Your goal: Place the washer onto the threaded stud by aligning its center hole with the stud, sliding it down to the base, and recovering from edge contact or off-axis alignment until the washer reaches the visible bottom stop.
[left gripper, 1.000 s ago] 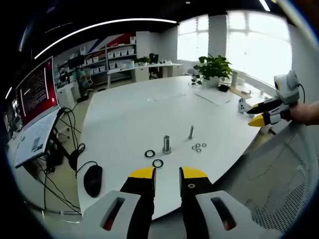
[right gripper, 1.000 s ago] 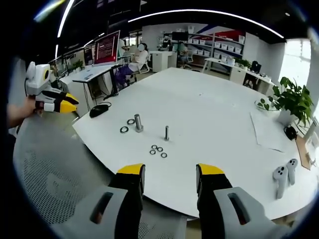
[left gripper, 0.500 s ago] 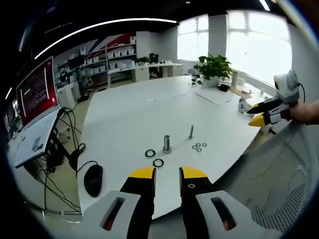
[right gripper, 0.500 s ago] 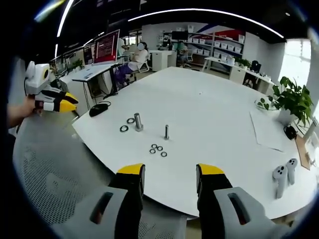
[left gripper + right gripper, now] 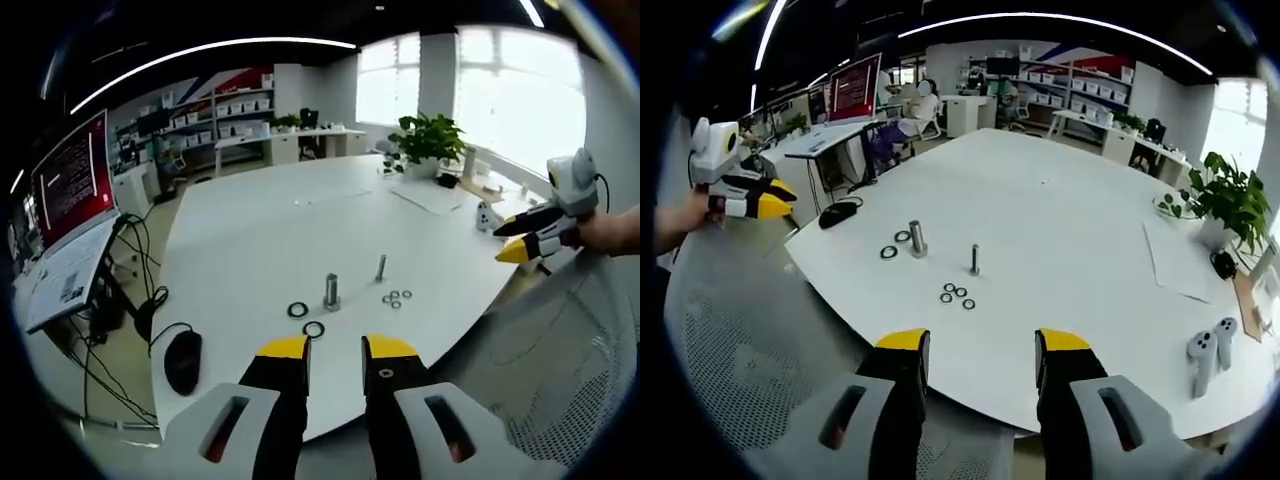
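On the white table a thick metal stud stands upright, with two dark washers lying beside it. A thinner threaded stud stands a little apart, next to a cluster of several small washers. My left gripper is open and empty, held off the table's near edge; it also appears in the right gripper view. My right gripper is open and empty, short of the table edge; in the left gripper view it hangs at the right, held by a hand.
A black mouse lies near the table edge. A potted plant, papers and white handheld controllers sit at the far side. Mesh chair backs stand close to both grippers. A red monitor stands left.
Both views have shifted slightly as the hands moved; the studs and washers lie as before and both grippers stay open.
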A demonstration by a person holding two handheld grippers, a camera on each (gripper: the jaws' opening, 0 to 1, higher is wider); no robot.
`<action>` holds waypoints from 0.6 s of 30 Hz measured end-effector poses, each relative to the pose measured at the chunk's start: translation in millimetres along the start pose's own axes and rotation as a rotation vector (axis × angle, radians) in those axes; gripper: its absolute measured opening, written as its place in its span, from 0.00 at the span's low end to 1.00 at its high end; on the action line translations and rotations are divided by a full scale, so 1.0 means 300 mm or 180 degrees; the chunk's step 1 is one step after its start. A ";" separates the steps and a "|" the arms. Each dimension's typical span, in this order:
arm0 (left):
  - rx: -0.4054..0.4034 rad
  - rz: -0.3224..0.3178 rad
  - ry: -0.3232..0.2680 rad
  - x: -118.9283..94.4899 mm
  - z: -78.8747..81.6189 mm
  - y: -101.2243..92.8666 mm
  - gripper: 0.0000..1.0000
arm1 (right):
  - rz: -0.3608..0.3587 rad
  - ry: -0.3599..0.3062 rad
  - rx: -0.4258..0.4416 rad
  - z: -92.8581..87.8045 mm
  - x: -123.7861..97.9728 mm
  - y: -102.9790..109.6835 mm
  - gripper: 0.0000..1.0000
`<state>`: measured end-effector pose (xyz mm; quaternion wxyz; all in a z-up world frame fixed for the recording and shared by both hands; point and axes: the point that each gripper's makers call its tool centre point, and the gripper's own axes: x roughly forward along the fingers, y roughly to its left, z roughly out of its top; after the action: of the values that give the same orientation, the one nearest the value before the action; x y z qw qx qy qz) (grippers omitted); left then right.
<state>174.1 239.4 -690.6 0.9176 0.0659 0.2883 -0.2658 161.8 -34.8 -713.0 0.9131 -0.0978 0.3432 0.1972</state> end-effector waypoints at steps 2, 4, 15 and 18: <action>0.0002 0.0002 -0.0006 0.000 0.002 0.000 0.18 | 0.0007 0.0006 0.0001 0.000 0.000 0.002 0.45; -0.0009 -0.0002 0.0011 0.002 -0.002 0.001 0.18 | 0.0012 0.0006 0.0010 0.000 0.000 0.002 0.45; -0.0036 0.0016 0.0033 0.003 -0.007 0.006 0.18 | 0.0025 0.0069 -0.0065 -0.010 0.007 0.007 0.48; -0.0063 0.0009 0.0025 0.002 -0.005 0.005 0.18 | 0.0087 0.0107 -0.0096 -0.014 0.013 0.019 0.48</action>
<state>174.6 240.8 -692.3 0.9174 0.0582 0.2944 -0.2614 159.5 -29.9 -718.9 0.9029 -0.1102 0.3567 0.2130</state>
